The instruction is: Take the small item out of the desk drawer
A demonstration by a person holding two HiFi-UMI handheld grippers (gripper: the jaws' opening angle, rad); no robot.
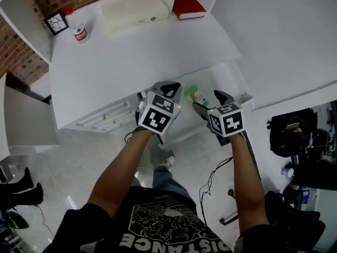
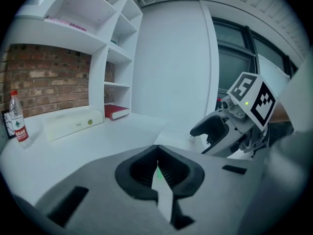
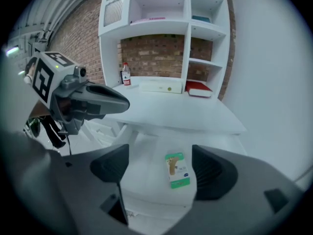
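Head view, items listed from largest down.

- Desk (image 1: pixel 131 62): white, broad top, set against a brick wall; shelves (image 3: pixel 161 13) stand over its back edge.
- Drawer (image 1: pixel 231 83): pulled out from under the desk's right end, open to above, white inside.
- Box (image 1: pixel 134 9): long and pale, lying at the back of the desk.
- Left gripper (image 1: pixel 169 88): held over the desk's front edge, just left of the drawer. Jaws closed together with nothing between them, as the left gripper view shows (image 2: pixel 157 165).
- Right gripper (image 1: pixel 210 101): over the open drawer, tilted downward. Jaws spread wide and empty (image 3: pixel 161 169).
- Book (image 1: pixel 187 4): red, flat, beside the box.
- Bottle (image 1: pixel 79 31): small, red cap, upright near the desk's left rear.
- Packet (image 1: pixel 196 95): the small item, green and white, flat on the drawer floor. In the right gripper view it lies framed between the two jaws (image 3: pixel 177 170) but below them, touched by neither.

Step in hand, as judged: approach to the pick, drawer already open, packet not yet gripped.

Next move, as judged: right gripper lowers until its jaws straddle the packet, then closes across the narrow width. Being flat against the floor, the packet may need a steep, low reach to catch its edges.
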